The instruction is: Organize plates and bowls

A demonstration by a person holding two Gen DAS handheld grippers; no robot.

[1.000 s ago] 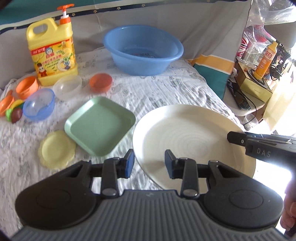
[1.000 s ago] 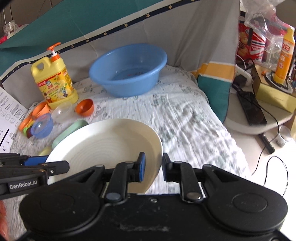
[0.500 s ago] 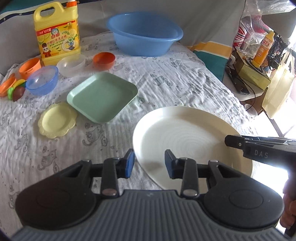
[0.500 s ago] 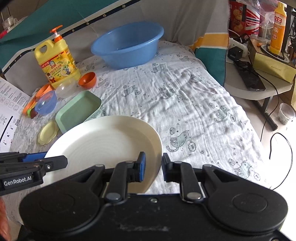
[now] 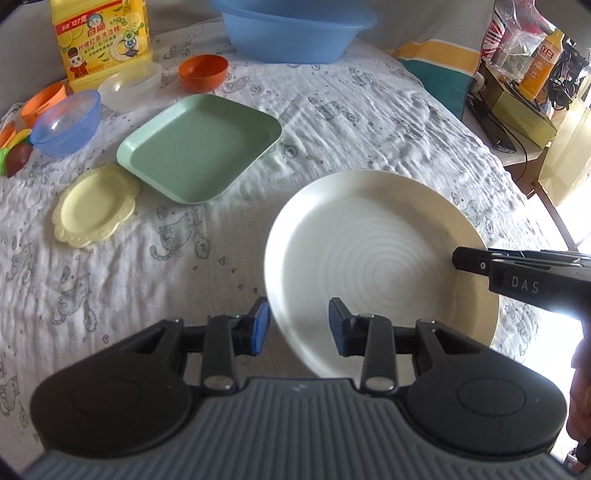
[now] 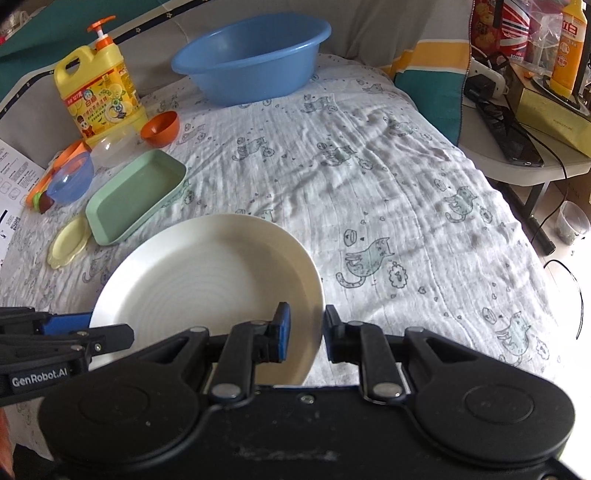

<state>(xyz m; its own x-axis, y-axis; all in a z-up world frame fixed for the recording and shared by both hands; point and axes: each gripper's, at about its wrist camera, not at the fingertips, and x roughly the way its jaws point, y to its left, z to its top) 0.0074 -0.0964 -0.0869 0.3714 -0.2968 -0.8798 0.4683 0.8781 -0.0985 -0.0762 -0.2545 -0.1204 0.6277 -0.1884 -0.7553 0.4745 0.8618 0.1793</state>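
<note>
Left wrist view: the left gripper (image 5: 295, 325) has its fingers either side of the near-left rim of the large white plate (image 5: 376, 266), grasping it; the plate's edge runs between the blue pads. The right gripper (image 5: 517, 273) enters from the right over the plate's far-right rim, its side marked "DAS". Beyond the plate on the cat-print bedsheet (image 5: 351, 122) lie a green square plate (image 5: 199, 147), and left of that a yellow scalloped saucer (image 5: 96, 205), a blue transparent bowl (image 5: 66, 123), a clear bowl (image 5: 129, 86) and an orange bowl (image 5: 203, 72). The yellow detergent jug (image 5: 103, 40) behind them carries Chinese characters and "127"; the rest of its label is not readable. A blue basin (image 5: 295, 29) stands behind the white plate.

Right wrist view: the right gripper's fingers are clenched on the plate's right rim, the edge pinched between the pads. The left gripper appears at the lower left, lettered "GenRobot.AI". Only this view shows the jug's orange pump top (image 6: 101, 33), a printed paper sheet (image 6: 11, 192) at the left edge, and a side table (image 6: 517, 162) to the right of the plate with a dark flat device on it.
</note>
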